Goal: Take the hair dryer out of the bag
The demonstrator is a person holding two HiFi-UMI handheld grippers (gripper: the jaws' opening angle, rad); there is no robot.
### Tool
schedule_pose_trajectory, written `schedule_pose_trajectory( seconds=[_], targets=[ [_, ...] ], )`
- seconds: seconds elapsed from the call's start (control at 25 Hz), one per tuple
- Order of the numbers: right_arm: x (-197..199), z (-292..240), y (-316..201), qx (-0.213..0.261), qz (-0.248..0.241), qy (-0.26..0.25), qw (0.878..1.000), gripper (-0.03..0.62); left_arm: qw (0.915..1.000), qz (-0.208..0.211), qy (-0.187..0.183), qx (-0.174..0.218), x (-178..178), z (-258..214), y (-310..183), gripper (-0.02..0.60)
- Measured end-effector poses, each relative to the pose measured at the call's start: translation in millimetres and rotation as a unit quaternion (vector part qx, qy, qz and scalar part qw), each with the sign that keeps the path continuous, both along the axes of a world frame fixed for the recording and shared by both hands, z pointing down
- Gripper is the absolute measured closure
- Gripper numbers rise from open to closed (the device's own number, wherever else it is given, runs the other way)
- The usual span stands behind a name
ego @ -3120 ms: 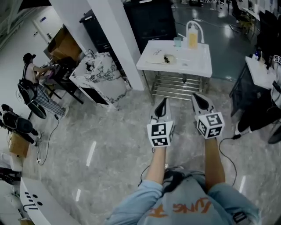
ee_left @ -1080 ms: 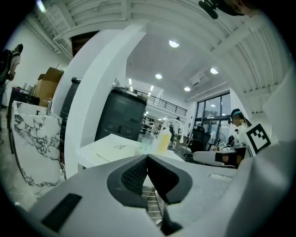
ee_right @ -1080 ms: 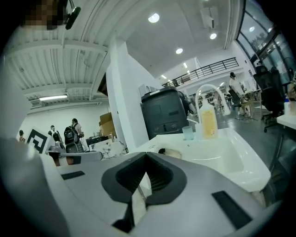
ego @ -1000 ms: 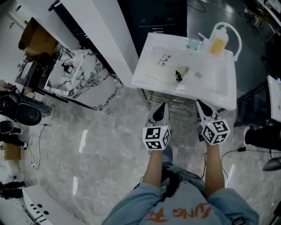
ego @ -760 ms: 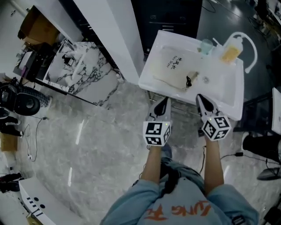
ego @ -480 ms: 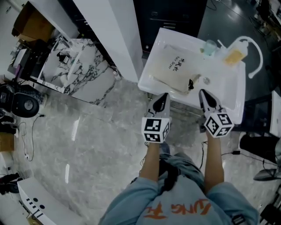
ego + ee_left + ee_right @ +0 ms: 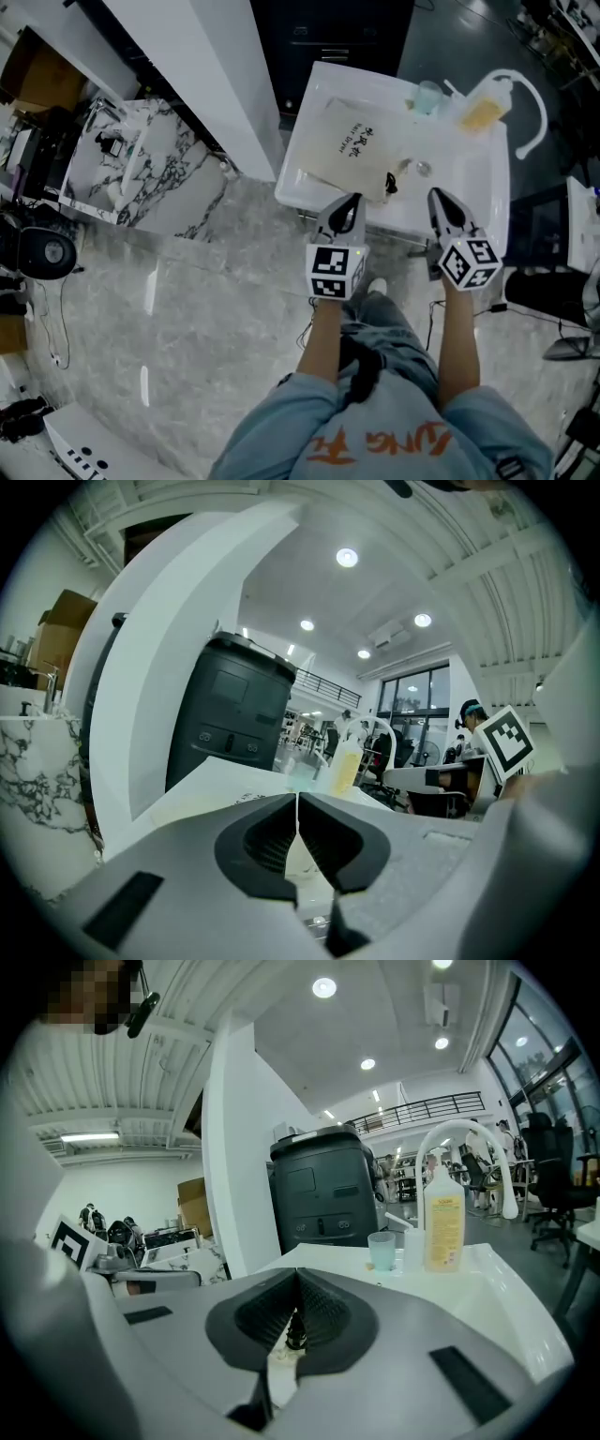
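A cream cloth bag (image 7: 352, 150) with black print lies flat on the white table (image 7: 469, 187), a black cord toggle (image 7: 389, 183) at its near end. No hair dryer shows; the bag's inside is hidden. My left gripper (image 7: 349, 202) is shut and empty, its tip over the table's front edge just short of the bag. In the left gripper view the shut jaws (image 7: 298, 799) point level across the bag (image 7: 246, 799). My right gripper (image 7: 438, 199) is also shut and empty, right of the toggle. The right gripper view shows its closed jaws (image 7: 297, 1279) with the toggle (image 7: 295, 1339) below them.
At the table's far end stand a yellow bottle (image 7: 483, 108), a pale cup (image 7: 428, 94) and a white curved tube (image 7: 530, 103). Behind are a dark cabinet (image 7: 328, 37), a white pillar (image 7: 206, 66) and a marble-patterned counter (image 7: 159, 159). A dark chair (image 7: 544, 281) stands at right.
Both grippers have moved forward to the table's front edge, and the table and bag now lie closer. Both stayed shut.
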State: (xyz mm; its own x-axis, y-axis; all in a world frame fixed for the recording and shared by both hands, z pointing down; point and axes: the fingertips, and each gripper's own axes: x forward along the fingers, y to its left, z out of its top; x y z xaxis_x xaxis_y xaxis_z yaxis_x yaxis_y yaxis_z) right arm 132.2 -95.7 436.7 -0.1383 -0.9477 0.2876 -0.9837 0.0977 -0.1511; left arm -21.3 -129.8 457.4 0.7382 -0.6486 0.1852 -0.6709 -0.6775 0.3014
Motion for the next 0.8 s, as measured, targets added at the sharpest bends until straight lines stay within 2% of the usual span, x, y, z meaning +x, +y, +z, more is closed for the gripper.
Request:
schedule_pose_trajectory(
  seconds=[0.4, 0.6, 0.8],
  targets=[
    [20.4, -2.6, -7.7, 0.003, 0.005, 0.01, 1.0, 0.594, 0.9995, 0.024, -0.016, 0.014, 27.5, -2.5, -10.5, 0.578],
    [21.8, 3.5, -24.4, 0.016, -0.002, 0.027, 0.999, 0.594, 0.9987, 0.031, -0.037, 0.016, 38.5, 5.8, -20.6, 0.578],
    [27.8, 0.7, -42.7, 0.031, -0.008, 0.033, 0.999, 0.594, 0.9964, 0.037, -0.075, 0.016, 48.9, 14.7, -27.8, 0.578]
  ],
)
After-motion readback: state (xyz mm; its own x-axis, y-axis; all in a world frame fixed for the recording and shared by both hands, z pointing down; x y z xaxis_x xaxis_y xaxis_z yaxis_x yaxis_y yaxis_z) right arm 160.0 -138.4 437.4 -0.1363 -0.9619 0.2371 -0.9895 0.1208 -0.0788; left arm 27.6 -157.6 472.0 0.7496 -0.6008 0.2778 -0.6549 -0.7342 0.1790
